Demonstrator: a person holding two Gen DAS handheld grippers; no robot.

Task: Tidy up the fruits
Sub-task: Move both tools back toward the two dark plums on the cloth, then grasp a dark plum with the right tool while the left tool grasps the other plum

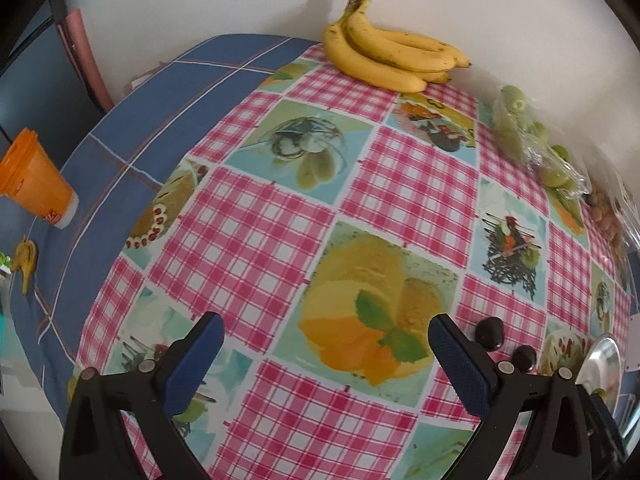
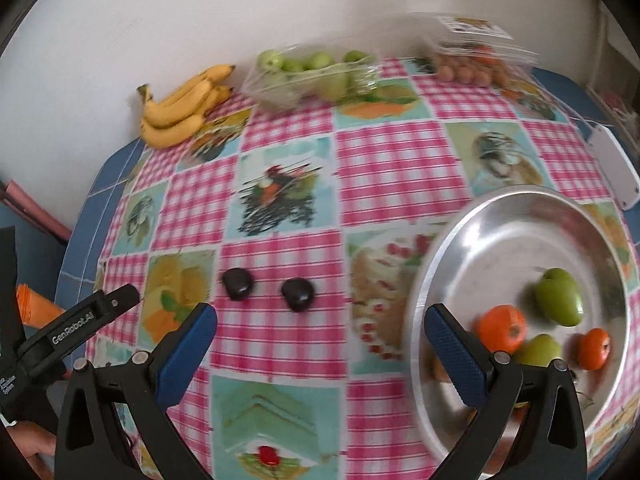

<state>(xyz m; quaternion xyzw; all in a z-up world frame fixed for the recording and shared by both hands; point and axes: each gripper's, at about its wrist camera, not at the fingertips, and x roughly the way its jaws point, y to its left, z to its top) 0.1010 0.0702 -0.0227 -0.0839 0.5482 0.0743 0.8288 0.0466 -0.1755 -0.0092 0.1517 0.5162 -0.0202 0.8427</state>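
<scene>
My left gripper is open and empty above the checked tablecloth. Two dark plums lie just right of its right finger. My right gripper is open and empty; the same plums lie just ahead of it. A steel plate at the right holds a green fruit, a second green fruit and two orange fruits. The plate's rim shows in the left wrist view. A banana bunch lies by the wall.
A clear tray of green fruits and a clear box of small brown fruits stand along the wall. An orange cup lies on the blue cloth at the left. The left gripper's body shows at the right wrist view's left edge.
</scene>
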